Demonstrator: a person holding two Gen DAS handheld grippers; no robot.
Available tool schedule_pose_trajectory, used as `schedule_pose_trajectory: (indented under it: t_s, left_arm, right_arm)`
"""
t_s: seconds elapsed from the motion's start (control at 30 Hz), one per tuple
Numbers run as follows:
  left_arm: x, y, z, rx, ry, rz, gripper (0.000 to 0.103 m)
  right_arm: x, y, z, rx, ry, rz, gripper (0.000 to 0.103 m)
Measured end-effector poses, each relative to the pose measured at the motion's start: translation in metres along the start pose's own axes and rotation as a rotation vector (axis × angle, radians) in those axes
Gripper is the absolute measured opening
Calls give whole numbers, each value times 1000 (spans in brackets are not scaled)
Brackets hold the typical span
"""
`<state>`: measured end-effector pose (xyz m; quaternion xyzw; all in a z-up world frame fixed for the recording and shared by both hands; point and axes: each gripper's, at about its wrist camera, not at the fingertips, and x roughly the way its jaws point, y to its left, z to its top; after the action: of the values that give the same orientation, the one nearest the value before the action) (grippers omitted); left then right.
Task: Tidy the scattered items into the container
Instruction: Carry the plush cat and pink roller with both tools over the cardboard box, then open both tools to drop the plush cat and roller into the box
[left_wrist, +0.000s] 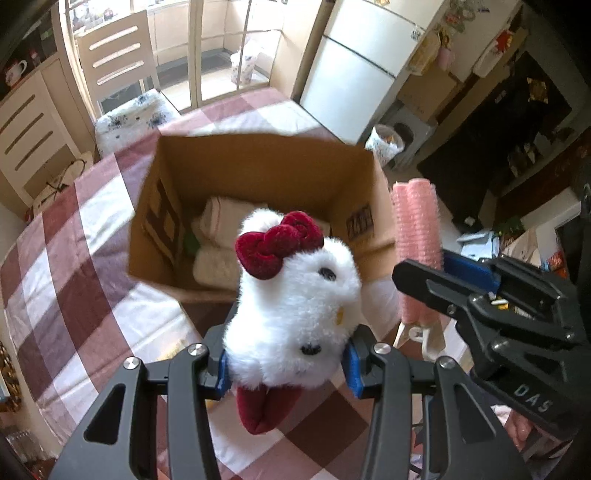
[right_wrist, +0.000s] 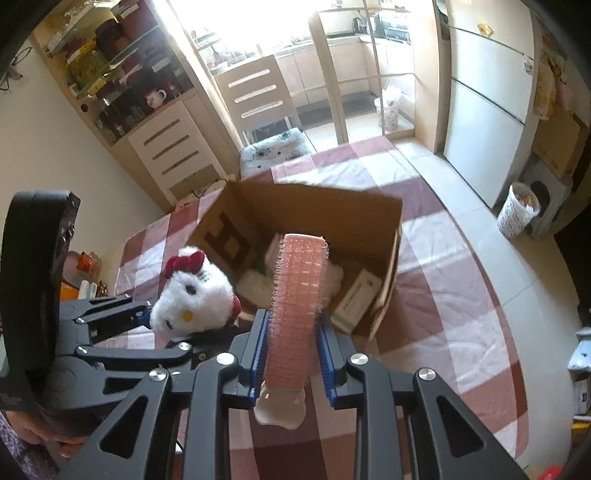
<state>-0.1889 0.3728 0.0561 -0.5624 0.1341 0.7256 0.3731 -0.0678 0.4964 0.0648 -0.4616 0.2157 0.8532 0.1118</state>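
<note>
My left gripper (left_wrist: 288, 373) is shut on a white plush cat toy (left_wrist: 295, 310) with a dark red bow, held in the air before the open cardboard box (left_wrist: 258, 158). The same plush toy (right_wrist: 192, 299) shows at the left of the right wrist view. My right gripper (right_wrist: 291, 354) is shut on a pink bristly hair roller (right_wrist: 295, 310) with a cream clip at its base, pointing up toward the cardboard box (right_wrist: 314, 206). In the left wrist view the right gripper (left_wrist: 424, 273) holds the hair roller (left_wrist: 415, 229) beside the box. White folded cloths (left_wrist: 221, 236) lie inside.
The box stands on a table with a red and white checked cloth (left_wrist: 74, 266). A small white carton (right_wrist: 356, 299) leans in the box. A chair (left_wrist: 122, 66) stands behind the table, a white fridge (left_wrist: 362, 70) and a bin (left_wrist: 386, 144) off to the right.
</note>
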Motion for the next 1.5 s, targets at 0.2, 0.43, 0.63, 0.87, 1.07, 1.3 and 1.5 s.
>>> schedule_pose_trajectory:
  t_s: [0.2, 0.43, 0.63, 0.87, 1.07, 1.3, 1.5]
  left_arm:
    - [1, 13, 41, -30, -33, -3, 47]
    - [31, 32, 72, -78, -18, -7, 47]
    - [66, 48, 69, -134, 10, -23, 47]
    - [89, 53, 56, -134, 47, -1, 47]
    - [100, 53, 53, -116, 60, 26, 47]
    - [107, 51, 51, -104, 72, 47, 47]
    - [108, 51, 50, -102, 71, 53, 47]
  right_arm:
    - [14, -1, 33, -11, -25, 1, 25]
    - [45, -13, 62, -5, -25, -43, 25]
    - [80, -23, 61, 13, 22, -61, 25]
    - [103, -21, 47, -16, 73, -80, 25]
    - [108, -20, 45, -39, 88, -107, 25]
    - [111, -14, 43, -77, 99, -136, 25]
    - [111, -14, 44, -84, 102, -138, 27]
